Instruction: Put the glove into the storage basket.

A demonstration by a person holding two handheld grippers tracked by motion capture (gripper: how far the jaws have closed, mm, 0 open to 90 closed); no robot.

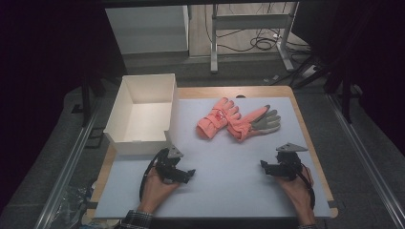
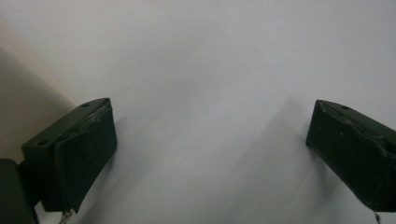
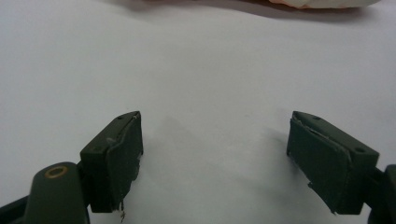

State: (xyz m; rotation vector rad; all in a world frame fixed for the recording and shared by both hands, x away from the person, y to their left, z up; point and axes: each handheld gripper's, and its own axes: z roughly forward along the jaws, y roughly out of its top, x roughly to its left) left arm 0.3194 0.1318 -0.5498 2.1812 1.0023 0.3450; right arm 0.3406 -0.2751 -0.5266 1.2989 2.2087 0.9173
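- Holding both grippers low over the near part of the white surface point(image 1: 224, 191); I have nothing in either one.
- Left gripper point(image 1: 187, 174): held in my left hand point(image 1: 157, 188), jaws spread wide in the left gripper view point(image 2: 210, 154), bare surface between them, pads pressing on nothing. A pale edge shows at that view's left border; I cannot tell what it is.
- Right gripper point(image 1: 265, 167): held in my right hand point(image 1: 295, 191), jaws likewise spread in the right gripper view point(image 3: 215, 158), bare surface between them.
- Two orange gloves point(image 1: 237, 120) lie beyond the grippers, toward the far middle of the surface. Left glove point(image 1: 217, 118) lies with fingers pointing up and away; right glove point(image 1: 255, 123) has a grey palm side showing and fingers pointing right. Their cuff ends touch or overlap.
- Gloves are well apart from both grippers. In the right gripper view a strip of glove point(image 3: 322, 3) sits at the top border, far ahead of the jaws.
- White open box point(image 1: 143, 112) stands at the far left of the surface, just beyond the left gripper, beside the gloves but apart from them. Its inside looks bare.
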